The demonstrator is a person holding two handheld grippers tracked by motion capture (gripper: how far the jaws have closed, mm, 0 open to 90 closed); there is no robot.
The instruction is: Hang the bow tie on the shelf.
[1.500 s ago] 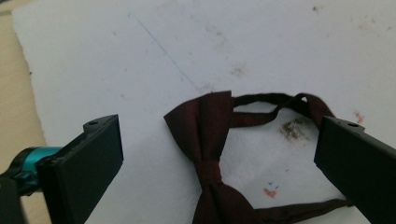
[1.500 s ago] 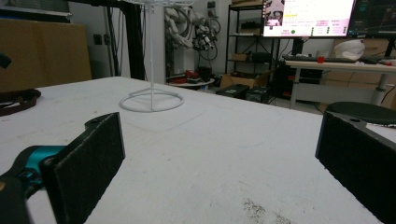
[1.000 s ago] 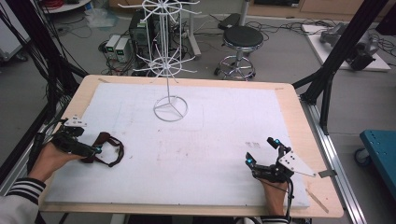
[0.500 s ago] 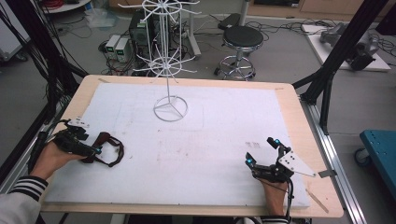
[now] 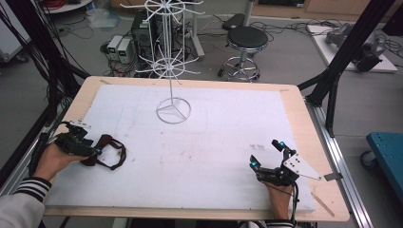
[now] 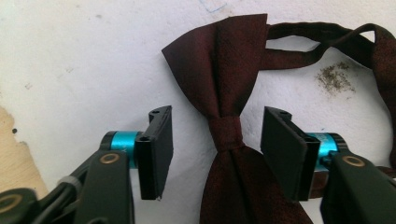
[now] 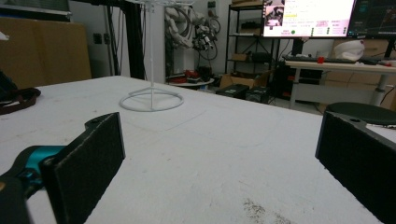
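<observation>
So the dark red bow tie (image 6: pixel 229 130) is lying flat on the white bench (image 5: pixel 228 142) over at the left edge, and the left gripper (image 6: pixel 217 149) has its jaws on either side of the knot, just been closing in but the pads aren't touching it yet. Right gripper (image 5: pixel 266 154) sits near the front right corner, jaws wide open with nothing in them, well apart from the white wire stand (image 5: pixel 172 71) at the back.
</observation>
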